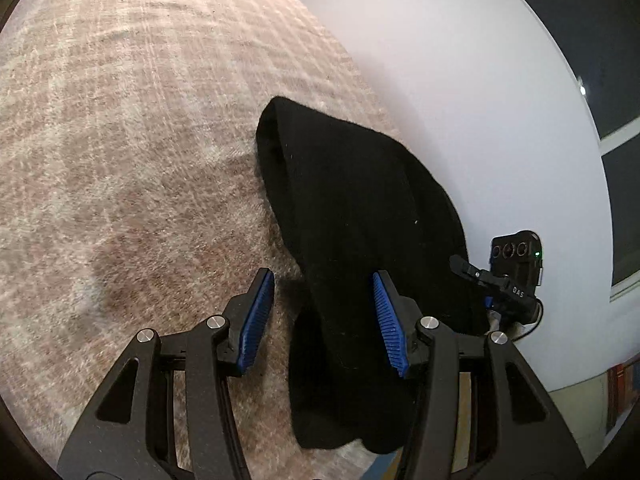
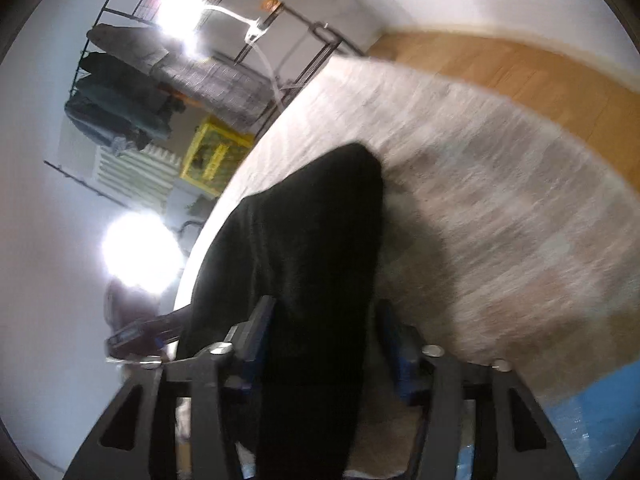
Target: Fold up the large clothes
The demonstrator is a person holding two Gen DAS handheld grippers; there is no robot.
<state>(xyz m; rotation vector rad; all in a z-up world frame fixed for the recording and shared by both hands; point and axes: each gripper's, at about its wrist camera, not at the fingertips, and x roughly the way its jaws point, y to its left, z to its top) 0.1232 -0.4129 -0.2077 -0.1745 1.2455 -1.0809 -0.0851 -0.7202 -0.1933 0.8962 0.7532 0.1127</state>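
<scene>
A black garment lies folded into a long narrow strip on a beige and pink patterned rug. My left gripper is open over its near end. The blue left pad stands off the cloth above the rug, and the right pad sits against the fabric. In the right wrist view the same garment runs between the jaws of my right gripper, which is open, with a gap of rug showing on the right side. Each gripper shows at the edge of the other's view.
A white wall and a dark window lie beyond the rug's right edge. A metal rack with hanging clothes, a yellow box, wooden floor and a blue mat surround the rug. Two bright lights glare at the left.
</scene>
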